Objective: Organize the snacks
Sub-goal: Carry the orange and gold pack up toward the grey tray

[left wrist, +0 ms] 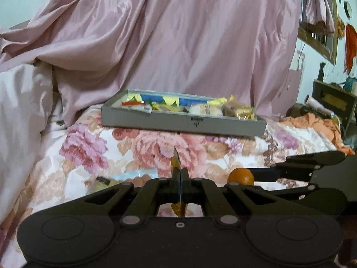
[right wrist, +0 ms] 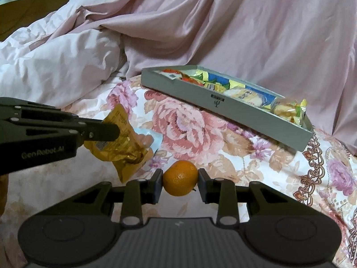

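My left gripper (left wrist: pixel 179 179) is shut on a golden foil snack packet (left wrist: pixel 176 163), seen edge-on between the pads. From the right wrist view that left gripper (right wrist: pixel 111 130) comes in from the left, pinching the crumpled golden packet (right wrist: pixel 121 143) above the bed. My right gripper (right wrist: pixel 180 182) is shut on a small orange (right wrist: pixel 180 178), both pads pressing its sides. The left wrist view shows the orange (left wrist: pixel 241 176) at the right, in the right gripper (left wrist: pixel 256 177). A grey tray (left wrist: pixel 223 126) (right wrist: pixel 223 109) holding several wrapped snacks lies farther back on the bed.
The floral bedspread (right wrist: pixel 189 129) covers the surface under both grippers. Pink sheets (left wrist: pixel 178 33) and a white duvet (right wrist: pixel 55 67) pile up behind and to the left. A packet (left wrist: pixel 102 181) lies on the bedspread at lower left. Clutter and furniture (left wrist: pixel 330 102) stand to the right.
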`<state>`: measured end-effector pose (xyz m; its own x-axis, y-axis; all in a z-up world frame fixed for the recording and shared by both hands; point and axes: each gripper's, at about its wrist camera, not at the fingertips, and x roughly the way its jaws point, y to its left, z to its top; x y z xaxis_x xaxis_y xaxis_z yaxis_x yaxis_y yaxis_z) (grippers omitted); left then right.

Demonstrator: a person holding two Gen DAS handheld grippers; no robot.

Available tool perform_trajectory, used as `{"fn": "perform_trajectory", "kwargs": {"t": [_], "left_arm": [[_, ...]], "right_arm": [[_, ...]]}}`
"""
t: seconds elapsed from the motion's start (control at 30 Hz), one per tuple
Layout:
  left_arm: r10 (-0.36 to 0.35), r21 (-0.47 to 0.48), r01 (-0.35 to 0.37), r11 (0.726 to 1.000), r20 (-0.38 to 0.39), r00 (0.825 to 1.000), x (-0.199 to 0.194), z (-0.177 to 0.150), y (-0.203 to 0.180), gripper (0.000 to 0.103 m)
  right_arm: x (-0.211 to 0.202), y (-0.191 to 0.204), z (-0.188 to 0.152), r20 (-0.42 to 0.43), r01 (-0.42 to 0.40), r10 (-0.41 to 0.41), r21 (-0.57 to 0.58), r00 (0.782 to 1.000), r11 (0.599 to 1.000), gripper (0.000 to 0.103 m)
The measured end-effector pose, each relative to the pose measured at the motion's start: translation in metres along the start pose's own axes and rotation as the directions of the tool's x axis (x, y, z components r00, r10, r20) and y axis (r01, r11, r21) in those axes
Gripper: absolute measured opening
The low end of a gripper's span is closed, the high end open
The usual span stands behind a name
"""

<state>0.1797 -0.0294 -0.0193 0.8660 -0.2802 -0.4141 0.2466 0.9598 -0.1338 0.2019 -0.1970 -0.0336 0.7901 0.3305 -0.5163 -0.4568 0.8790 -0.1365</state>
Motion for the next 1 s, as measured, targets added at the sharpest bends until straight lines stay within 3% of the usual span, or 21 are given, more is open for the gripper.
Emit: {"fn": "perform_trajectory", "kwargs": {"t": [0.33, 0.63, 0.8, 1.0], "left_arm": [[-0.021, 0.006, 0.020, 1.000, 0.136, 0.990, -0.004, 0.067, -0.004, 0.000], [-0.003, 0.055, -0.011, 0.998, 0.242, 0.970, 0.032, 0.130, -0.013, 0.000], [0.007, 0.057, -0.022, 0.998, 0.253, 0.968, 0.071, 0.147, -0.014, 0.000], [0.025, 0.018, -0.029, 0.999, 0.202, 0.979, 0.114, 0.143, -0.005, 0.000]], "right_arm": [[-0.004, -0.019, 0.017, 0.152, 0.055, -0.068, 0.086, 0.986, 0.995, 0.037], [0.019, -0.051, 0.044, 0.290, 0.137, -0.162, 0.106, 0.943, 0.985, 0.037], [0.045, -0.060, 0.057, 0.331, 0.148, -0.164, 0.074, 0.929, 0.986, 0.037], [0.073, -0.060, 0.069, 0.334, 0.117, -0.125, 0.044, 0.934, 0.992, 0.037]]}}
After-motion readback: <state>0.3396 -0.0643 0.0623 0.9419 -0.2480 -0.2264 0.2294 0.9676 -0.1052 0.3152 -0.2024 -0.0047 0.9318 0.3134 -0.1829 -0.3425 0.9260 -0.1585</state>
